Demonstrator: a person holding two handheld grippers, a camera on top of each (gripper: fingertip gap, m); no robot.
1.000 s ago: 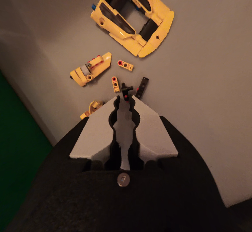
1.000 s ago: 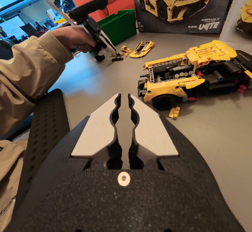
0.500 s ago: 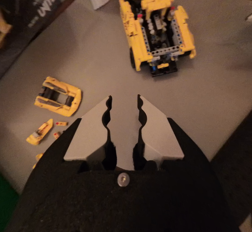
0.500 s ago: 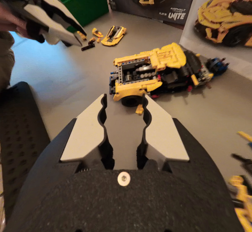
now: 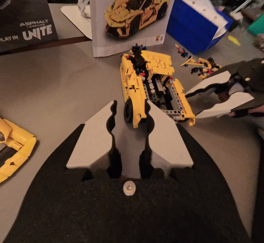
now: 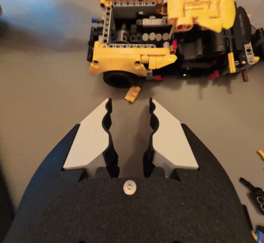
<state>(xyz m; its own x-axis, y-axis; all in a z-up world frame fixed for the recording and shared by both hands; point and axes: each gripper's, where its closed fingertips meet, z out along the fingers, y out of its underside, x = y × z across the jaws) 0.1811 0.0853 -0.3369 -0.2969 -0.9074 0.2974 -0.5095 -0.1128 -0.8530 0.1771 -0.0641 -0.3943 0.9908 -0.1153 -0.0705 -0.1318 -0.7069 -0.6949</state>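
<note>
A partly built yellow and black brick car (image 5: 150,86) stands on the grey table (image 5: 57,93). My left gripper (image 5: 130,103) is open and empty, its tips on either side of the car's near wheel (image 5: 128,113) and yellow fender, not touching. My right gripper (image 6: 130,100) is open and empty, just short of a small loose yellow piece (image 6: 132,94) that lies by the car's wheel (image 6: 118,79). The car (image 6: 142,36) fills the top of the right wrist view. The right gripper also shows in the left wrist view (image 5: 191,106), beside the car's right side.
A booklet with a car picture (image 5: 128,15) stands behind the car, a dark box (image 5: 25,15) at far left, a blue bin (image 5: 190,26) at back right. A yellow body panel (image 5: 12,143) lies at left. Loose small parts (image 5: 202,66) lie at right, black ones (image 6: 255,193) too.
My left gripper has swung from the loose small parts over to the car and opened wider. My right gripper has opened and moved down close to the car's wheel.
</note>
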